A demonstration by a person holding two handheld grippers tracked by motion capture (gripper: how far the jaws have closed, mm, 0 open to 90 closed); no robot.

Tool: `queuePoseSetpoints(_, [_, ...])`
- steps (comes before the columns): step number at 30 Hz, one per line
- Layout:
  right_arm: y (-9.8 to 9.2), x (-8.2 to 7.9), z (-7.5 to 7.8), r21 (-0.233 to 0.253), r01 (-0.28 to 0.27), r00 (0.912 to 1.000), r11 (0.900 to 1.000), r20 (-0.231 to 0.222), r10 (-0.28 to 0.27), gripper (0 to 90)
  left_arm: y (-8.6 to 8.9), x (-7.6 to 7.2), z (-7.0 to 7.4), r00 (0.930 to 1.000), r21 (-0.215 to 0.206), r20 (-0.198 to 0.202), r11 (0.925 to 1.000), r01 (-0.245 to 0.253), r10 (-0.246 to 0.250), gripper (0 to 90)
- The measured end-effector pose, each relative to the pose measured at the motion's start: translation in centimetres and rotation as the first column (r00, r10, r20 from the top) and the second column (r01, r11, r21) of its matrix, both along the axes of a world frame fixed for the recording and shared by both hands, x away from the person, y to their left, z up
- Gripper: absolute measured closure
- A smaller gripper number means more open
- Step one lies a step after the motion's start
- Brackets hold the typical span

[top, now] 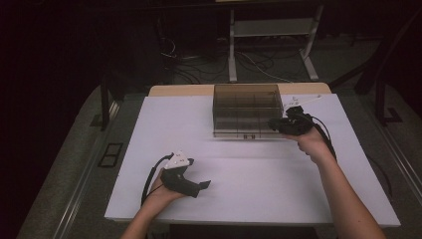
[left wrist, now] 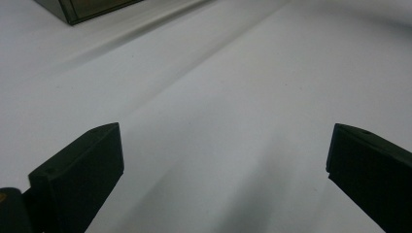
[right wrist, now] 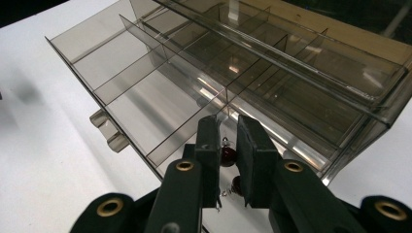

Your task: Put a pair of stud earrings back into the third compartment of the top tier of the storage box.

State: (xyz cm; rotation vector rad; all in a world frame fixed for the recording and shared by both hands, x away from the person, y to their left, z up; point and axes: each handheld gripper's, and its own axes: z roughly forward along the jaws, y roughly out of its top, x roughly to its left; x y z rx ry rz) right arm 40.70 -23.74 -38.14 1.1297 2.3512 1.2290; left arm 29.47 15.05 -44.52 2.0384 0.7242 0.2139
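The right tool [top: 282, 124] was positioned at the right front corner of the organizer box [top: 247, 110], a smoke-tinted transparent case with internal dividers, which stood on the white worktop [top: 149, 149] toward its far edge, slightly right of centre. In the right gripper view, the right tool [right wrist: 228, 141] had its jaws drawn nearly together, leaving only a narrow gap. Within that gap sat a small dark red bead-like item [right wrist: 227, 156] with a thin metallic top; a second dark red piece [right wrist: 237, 184] showed just below it. The jaws appeared to clamp the small item, directly over the near edge of the organizer box [right wrist: 160, 82], above the junction of two dividers.

The left tool [top: 199, 187] lay low over the near left part of the worktop, well apart from the box, held in the person's left hand [top: 164, 189]. In the left gripper view, its jaws stood wide apart with nothing between them, over bare worktop [left wrist: 218, 97]. One corner of the organizer box [left wrist: 82, 9] showed at the top left.
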Motion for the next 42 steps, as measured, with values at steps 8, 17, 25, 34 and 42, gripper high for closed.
queuePoseSetpoints(8, [0.2,0.1,-0.2,-0.006,-0.001,0.9999,1.000,-0.013,0.001,74.4,0.2,-0.1,0.0,1.0000,0.002,0.001,1.0000,-0.007,0.007,0.0])
queuePoseSetpoints(17, [0.0,-0.8,0.9,0.041,-0.007,0.9999,0.999,0.016,0.006,75.0,0.1,0.0,0.1,1.0000,0.005,0.004,1.0000,-0.002,0.002,0.0])
queuePoseSetpoints(25, [0.4,-1.9,1.5,0.066,-0.061,0.9981,0.996,0.016,0.060,83.7,0.0,0.0,0.1,1.0000,0.007,0.005,1.0000,0.003,-0.003,0.0])
queuePoseSetpoints(34, [1.2,-3.1,1.0,0.060,-0.114,0.9934,0.992,-0.003,0.114,88.7,0.0,-0.1,0.1,1.0000,0.006,0.005,1.0000,0.005,-0.005,0.0])
queuePoseSetpoints(42, [1.9,-3.6,0.3,0.055,-0.148,0.9888,0.987,-0.011,0.149,88.8,0.0,-0.1,0.1,1.0000,0.003,0.006,1.0000,0.000,0.000,0.0])
